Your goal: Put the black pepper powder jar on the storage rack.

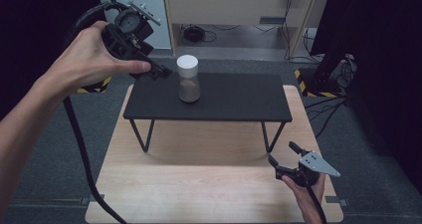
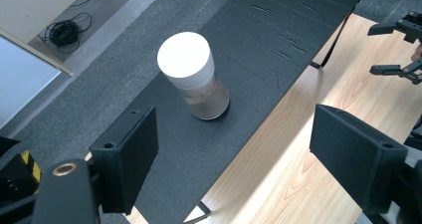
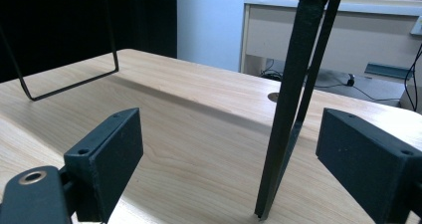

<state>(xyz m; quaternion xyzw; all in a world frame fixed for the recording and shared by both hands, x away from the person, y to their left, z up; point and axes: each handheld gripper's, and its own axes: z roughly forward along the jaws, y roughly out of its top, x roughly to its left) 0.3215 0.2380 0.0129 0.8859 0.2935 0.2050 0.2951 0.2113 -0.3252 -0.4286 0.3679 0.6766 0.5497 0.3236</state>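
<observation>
Jaws wide apart on the left gripper (image 1: 158,72), hovering just beside the white-capped jar (image 1: 188,78) on the black shelf (image 1: 234,102), looks like a reach-in, needing a careful close around it, while the right gripper (image 1: 283,159) waits open, low over the bench (image 1: 199,184).

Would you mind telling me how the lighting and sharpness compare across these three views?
High view: dim, with dark edges, though the jar on the black shelf reads clearly. Left gripper view: the jar's white lid is blown out, sunlit wood beside the shelf glares. Right gripper view: evenly lit tabletop, near jaws slightly soft.
</observation>
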